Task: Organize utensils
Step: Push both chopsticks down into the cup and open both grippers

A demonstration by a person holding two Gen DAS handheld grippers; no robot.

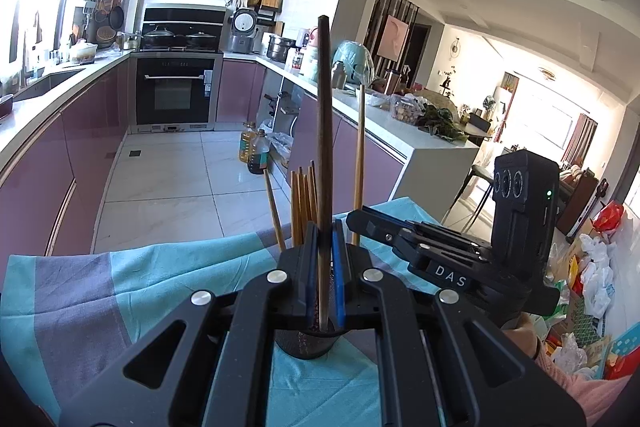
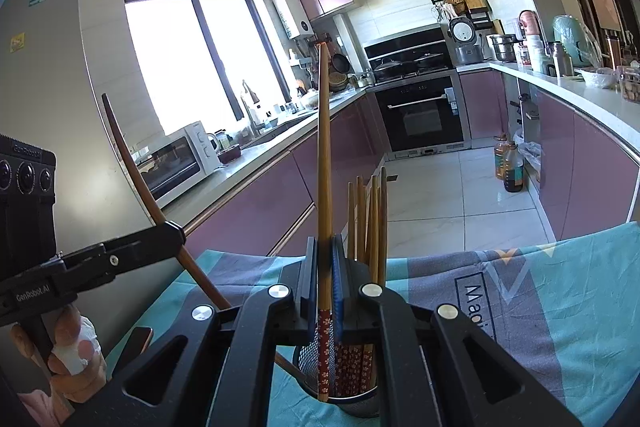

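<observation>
Both tools are clenching upright sticks: the left tool point(image 1: 324, 267) a dark chopstick point(image 1: 323, 131), the right tool point(image 2: 325, 279) a chopstick point(image 2: 323, 155) directly above the holder point(image 2: 344, 387).

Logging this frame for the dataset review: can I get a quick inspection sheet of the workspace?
Surface: table under a teal and grey cloth.
Job's things: mesh holder with upright chopsticks in it.
Clutter: nothing seen on the cloth.
Grippers: left gripper shut on a dark chopstick; right gripper shut on a light chopstick, its patterned end over the holder.
Cables: nothing seen.
Surroundings: kitchen with oven, crowded counter, oil bottles on the floor.
</observation>
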